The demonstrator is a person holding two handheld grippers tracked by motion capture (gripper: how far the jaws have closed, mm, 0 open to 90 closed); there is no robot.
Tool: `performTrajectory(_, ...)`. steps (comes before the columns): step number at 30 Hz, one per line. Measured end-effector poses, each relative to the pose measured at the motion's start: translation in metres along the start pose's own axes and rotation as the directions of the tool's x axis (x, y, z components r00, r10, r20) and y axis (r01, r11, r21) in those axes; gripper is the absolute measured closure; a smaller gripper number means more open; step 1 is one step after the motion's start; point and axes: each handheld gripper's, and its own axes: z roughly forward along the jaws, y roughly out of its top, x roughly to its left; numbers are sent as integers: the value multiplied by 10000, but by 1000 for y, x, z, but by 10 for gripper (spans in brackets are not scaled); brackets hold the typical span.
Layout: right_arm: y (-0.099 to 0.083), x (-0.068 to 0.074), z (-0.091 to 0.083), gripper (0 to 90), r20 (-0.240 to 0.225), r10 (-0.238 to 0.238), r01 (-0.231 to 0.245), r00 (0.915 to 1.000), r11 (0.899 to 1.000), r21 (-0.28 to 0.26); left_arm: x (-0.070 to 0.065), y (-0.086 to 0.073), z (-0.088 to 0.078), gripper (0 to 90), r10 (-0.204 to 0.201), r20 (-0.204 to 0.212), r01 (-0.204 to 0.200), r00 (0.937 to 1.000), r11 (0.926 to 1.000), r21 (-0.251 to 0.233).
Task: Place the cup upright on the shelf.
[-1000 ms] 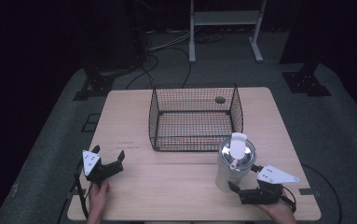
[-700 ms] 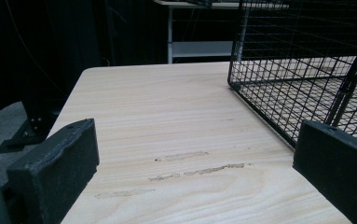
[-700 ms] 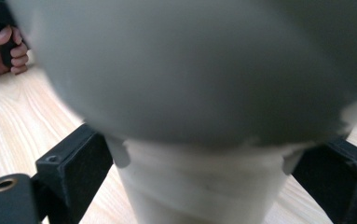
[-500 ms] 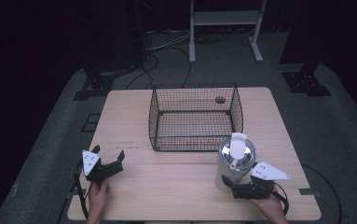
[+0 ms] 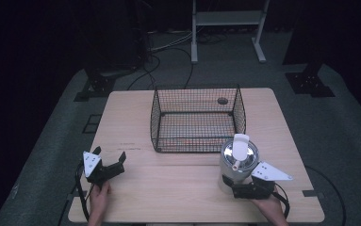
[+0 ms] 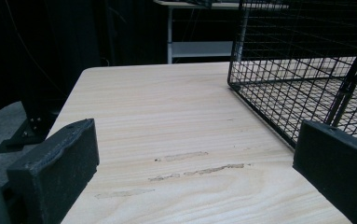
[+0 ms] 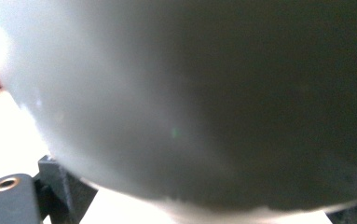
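A silver metal canister (image 5: 237, 159) with a white piece on its lid stands upright on the wooden table (image 5: 178, 181), right of centre, just in front of the wire basket (image 5: 194, 141). My right gripper (image 5: 238, 184) is pressed up to the canister's near side at its base. In the right gripper view the canister's grey wall (image 7: 190, 93) looms very close, with a black jaw at each bottom corner, spread wide on either side of it. My left gripper (image 5: 110, 154) rests open on the table at the front left, with nothing between its jaws.
The black wire basket (image 6: 306, 70) sits mid-table and looks bare inside. A dark round mark (image 5: 223, 100) lies on the table behind it. Bare wood (image 6: 167, 121) stretches ahead of the left gripper. A white metal stand (image 5: 225, 19) and cables lie on the floor beyond.
My right gripper has slid left and forward, closing in on the canister's base. The left gripper and the canister have stayed put.
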Motion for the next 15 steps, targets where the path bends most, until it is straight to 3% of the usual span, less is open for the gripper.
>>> performTrajectory(9, -2, 0, -1, 94, 62, -99, 100, 9999, 9998, -145, 0, 0, 0, 0, -16, 28, 16, 10000, 10000, -5)
performTrajectory(15, -1, -1, -1, 95, -164, 151, -156, 9998, 9994, -319, 1, 0, 0, 0, -34, 40, 34, 10000, 10000, -25)
